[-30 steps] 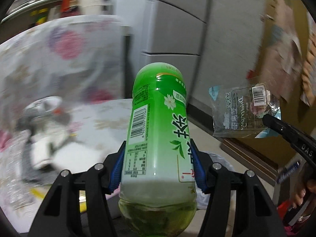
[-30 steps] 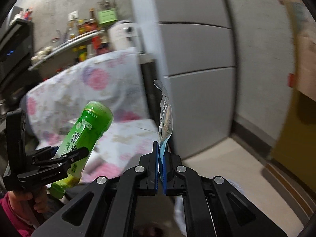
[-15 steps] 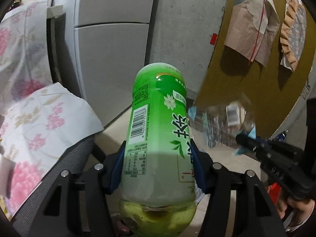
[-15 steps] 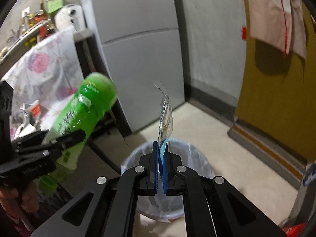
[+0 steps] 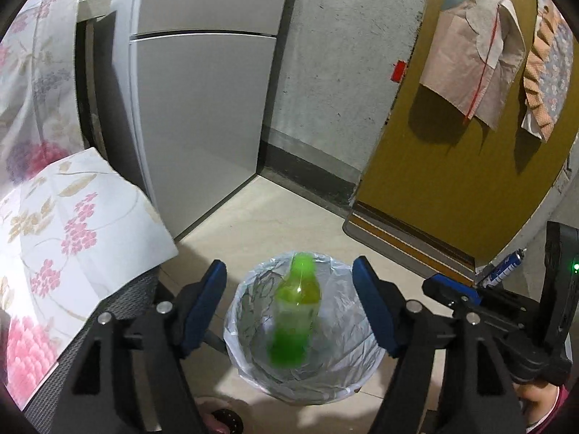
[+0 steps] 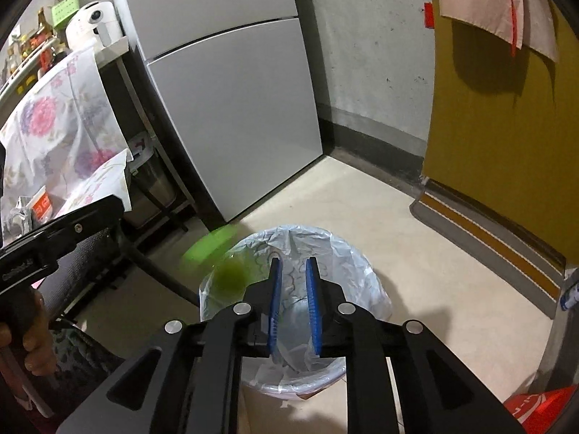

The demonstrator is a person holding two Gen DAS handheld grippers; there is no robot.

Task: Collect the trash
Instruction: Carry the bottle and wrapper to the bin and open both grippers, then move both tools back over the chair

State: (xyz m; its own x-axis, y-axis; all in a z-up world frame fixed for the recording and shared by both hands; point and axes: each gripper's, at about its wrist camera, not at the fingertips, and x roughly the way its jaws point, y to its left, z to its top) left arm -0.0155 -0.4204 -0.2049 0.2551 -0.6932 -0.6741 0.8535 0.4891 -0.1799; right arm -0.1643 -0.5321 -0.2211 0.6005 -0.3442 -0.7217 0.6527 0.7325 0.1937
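A green tea bottle (image 5: 295, 307) is blurred in mid-air, falling into a round bin lined with a clear plastic bag (image 5: 347, 354). My left gripper (image 5: 289, 289) is open and empty right above the bin. In the right wrist view the bottle (image 6: 220, 260) is a green blur at the bin's left rim (image 6: 213, 285). My right gripper (image 6: 293, 278) is open and empty above the same bin (image 6: 365, 282). The clear wrapper it held is not in view.
A grey fridge (image 5: 202, 83) stands behind the bin, a concrete wall to its right. A floral cloth (image 5: 68, 224) covers the table on the left. A yellow door (image 5: 470, 144) with hung cloths and a doormat (image 5: 405, 242) lie at right.
Both grippers swung from the table to above the bin. My left gripper opened and dropped the green bottle. My right gripper opened and the clear wrapper is gone from it.
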